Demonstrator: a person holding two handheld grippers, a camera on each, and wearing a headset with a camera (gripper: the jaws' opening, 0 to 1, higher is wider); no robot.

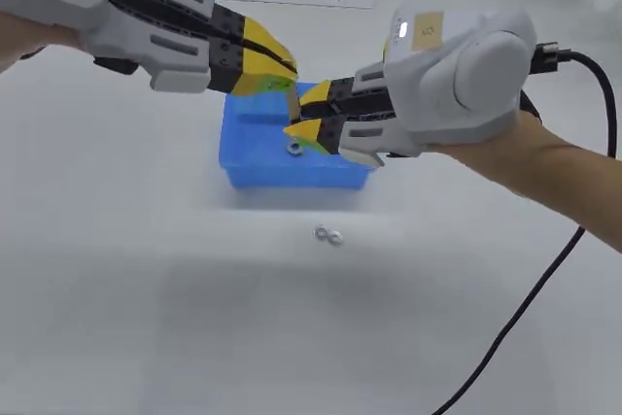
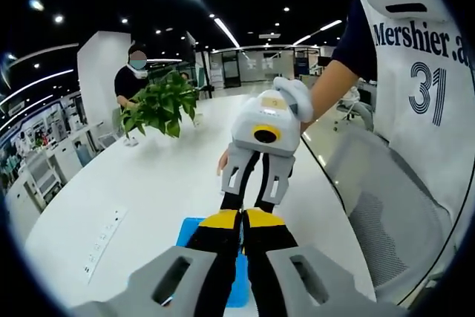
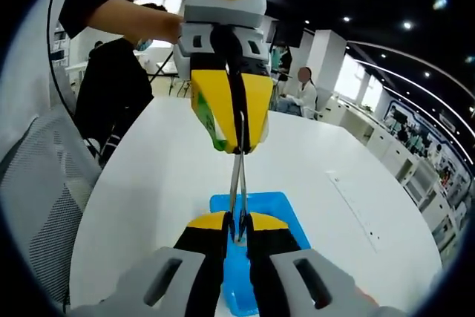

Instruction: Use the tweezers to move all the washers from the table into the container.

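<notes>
While two washers (image 1: pixel 323 232) lie on the table (image 1: pixel 146 318) just before the container (image 1: pixel 248 167), the tweezers (image 3: pixel 237 176) are held above it.
The tool's long axis is shown in the right gripper view running from the left gripper (image 3: pixel 239 146), clamped on one end, into the right gripper (image 3: pixel 237 222), closed on the legs (one tool, two grasps). A third washer (image 1: pixel 293 148) is seen inside the container in the head view, where the tweezers are barely made out; the loose pair is judged nearer the right gripper, outside the container's near wall.
</notes>
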